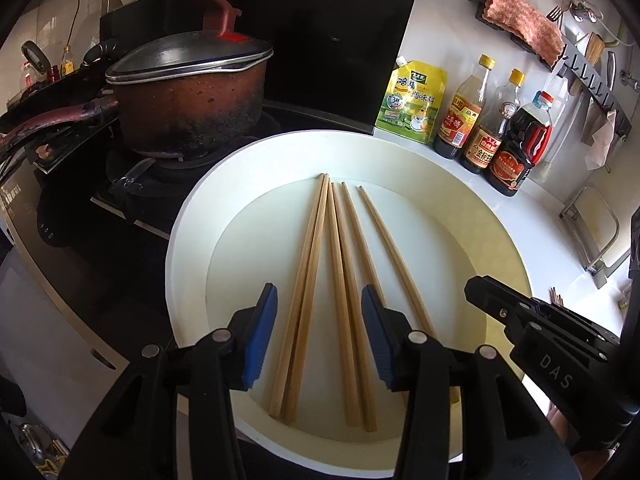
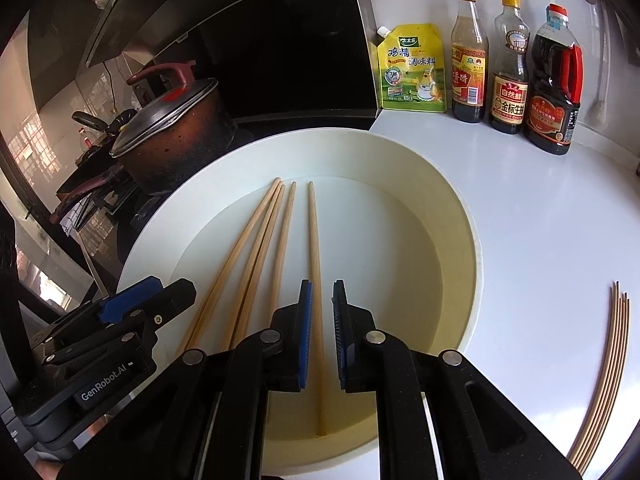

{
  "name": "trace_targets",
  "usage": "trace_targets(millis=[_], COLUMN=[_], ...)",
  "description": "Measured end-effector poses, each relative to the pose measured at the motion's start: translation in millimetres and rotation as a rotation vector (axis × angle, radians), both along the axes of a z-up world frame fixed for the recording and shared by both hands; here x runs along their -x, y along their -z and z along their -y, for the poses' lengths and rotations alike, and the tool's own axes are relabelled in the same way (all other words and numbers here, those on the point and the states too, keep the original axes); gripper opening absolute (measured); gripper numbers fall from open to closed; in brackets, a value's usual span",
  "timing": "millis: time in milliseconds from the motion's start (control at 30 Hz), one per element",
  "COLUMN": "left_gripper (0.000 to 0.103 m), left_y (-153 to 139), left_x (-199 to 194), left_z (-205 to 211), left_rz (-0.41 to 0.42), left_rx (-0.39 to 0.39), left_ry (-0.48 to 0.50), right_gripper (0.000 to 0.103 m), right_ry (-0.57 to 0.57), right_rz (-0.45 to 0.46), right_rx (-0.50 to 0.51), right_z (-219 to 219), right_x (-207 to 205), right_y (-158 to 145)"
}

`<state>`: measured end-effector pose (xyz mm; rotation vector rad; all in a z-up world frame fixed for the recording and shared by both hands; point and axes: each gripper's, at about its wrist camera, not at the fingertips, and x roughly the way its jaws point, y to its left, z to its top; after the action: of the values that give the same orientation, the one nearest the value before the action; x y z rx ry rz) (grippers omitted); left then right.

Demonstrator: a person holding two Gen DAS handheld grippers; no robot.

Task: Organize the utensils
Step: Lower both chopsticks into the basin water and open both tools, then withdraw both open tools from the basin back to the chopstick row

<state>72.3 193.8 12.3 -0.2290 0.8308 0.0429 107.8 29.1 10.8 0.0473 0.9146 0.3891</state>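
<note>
The left gripper [image 1: 320, 332] hung over the near rim of a round white tray [image 1: 188, 216], its blue-padded jaws spread wide and holding nothing; four sticks ran between them. The right gripper [image 2: 322, 332] stood just beside it, jaws a narrow gap apart, straddling the rightmost stick without visibly pinching it. Five chopsticks [image 1: 340, 280] lay flat in the tray — two touching side by side at the left, two more meeting near their far tips in the middle, one alone at the right; all ran lengthwise away from the cameras, thin tips toward the stove, thick ends at the near rim, fanned apart toward the near side. A second bundle [image 2: 604, 372] of chopsticks lay on the white counter [image 2: 540, 220] well right of the tray; its count I could not tell. Beyond the tray stood one pouch [image 2: 412, 68] and three bottles [image 2: 510, 60] in a row; one lidded pot [image 1: 188, 92] sat on the stove [image 1: 80, 200] at the left.
</note>
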Motion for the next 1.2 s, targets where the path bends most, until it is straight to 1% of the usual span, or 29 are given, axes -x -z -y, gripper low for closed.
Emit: trace_targets(millis=[200,333,500,600,700,800,900,967,1067,1200], left_gripper=[0.045,0.046,0.049,0.052,0.058,0.058,0.062,0.065,0.066,0.07], left_y=[-6.1,-10.5,-15.2,-16.0,-15.8,-16.7,-17.5,-17.6,-16.5,-15.3], left_x=[9.9,16.8,23.8,28.3,32.4,35.7,39.0,41.6,44.5,47.4], left_z=[7.4,13.8,24.9,33.8,45.1,58.9,70.5,77.9,90.9,108.4], left_rz=[0.008,0.015,0.024,0.027,0.025,0.027,0.03,0.034,0.031,0.029], left_rx=[-0.013,-0.023,-0.032,-0.035,-0.023,-0.033,-0.031,-0.032,-0.035,-0.036], left_ry=[0.001,0.007,0.021,0.032,0.053,0.079,0.101,0.113,0.138,0.167], right_gripper=[0.012,0.016,0.017,0.02,0.023,0.025,0.027,0.032,0.034,0.037], right_ry=[0.013,0.021,0.038,0.051,0.065,0.085,0.106,0.123,0.147,0.181], right_rz=[0.014,0.022,0.031,0.037,0.041,0.047,0.053,0.062,0.08,0.09], right_rx=[-0.019,-0.027,-0.023,-0.021,-0.022,-0.023,-0.02,-0.014,0.011,0.034], right_z=[11.2,19.5,32.1,42.4,54.4,66.3,79.1,87.6,99.8,122.5], right_x=[12.2,21.3,33.1,40.9,48.7,54.9,61.0,66.3,73.8,84.1], right_y=[-7.2,-10.7,-12.7,-13.4,-13.8,-15.1,-16.0,-17.1,-18.7,-18.1])
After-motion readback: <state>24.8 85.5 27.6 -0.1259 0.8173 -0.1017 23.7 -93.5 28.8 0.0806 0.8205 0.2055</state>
